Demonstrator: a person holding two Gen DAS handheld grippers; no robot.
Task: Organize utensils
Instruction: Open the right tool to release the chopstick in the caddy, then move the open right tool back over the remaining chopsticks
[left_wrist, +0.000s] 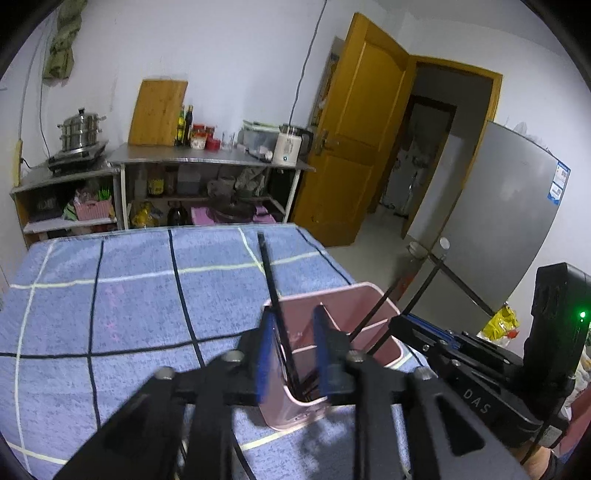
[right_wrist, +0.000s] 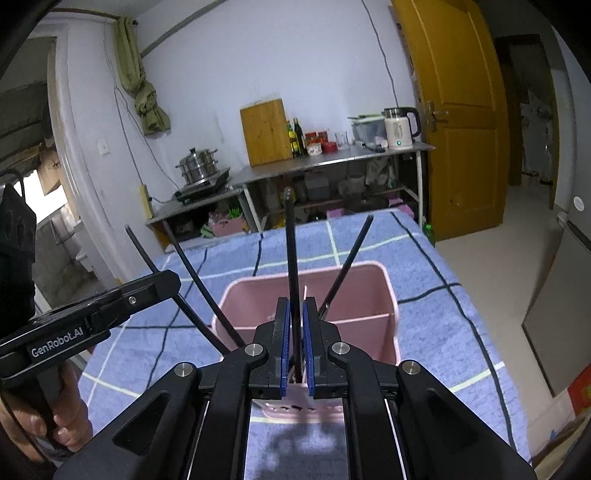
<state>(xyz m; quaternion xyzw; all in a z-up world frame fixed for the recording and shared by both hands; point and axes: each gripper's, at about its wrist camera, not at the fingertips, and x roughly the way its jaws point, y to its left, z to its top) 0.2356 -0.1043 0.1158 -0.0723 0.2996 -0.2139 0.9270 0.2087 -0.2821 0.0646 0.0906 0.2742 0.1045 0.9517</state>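
A pink divided utensil holder (left_wrist: 354, 306) (right_wrist: 369, 295) stands on the blue checked tablecloth (left_wrist: 129, 295). Several black chopsticks stand in it. My left gripper (left_wrist: 293, 325) hovers over its near corner, jaws apart around one upright chopstick (left_wrist: 269, 277) without clamping it. My right gripper (right_wrist: 295, 314) is over the holder's near compartment, jaws nearly closed around an upright black chopstick (right_wrist: 290, 251); a small gap shows on each side. Other chopsticks (right_wrist: 347, 258) (right_wrist: 195, 273) lean out to the sides.
The left gripper body (right_wrist: 85, 325) shows at the left of the right wrist view. A steel counter (left_wrist: 207, 158) with bottles, a kettle and a steamer pot stands behind the table. A yellow door (left_wrist: 358, 129) and a grey fridge (left_wrist: 498, 221) are at the right.
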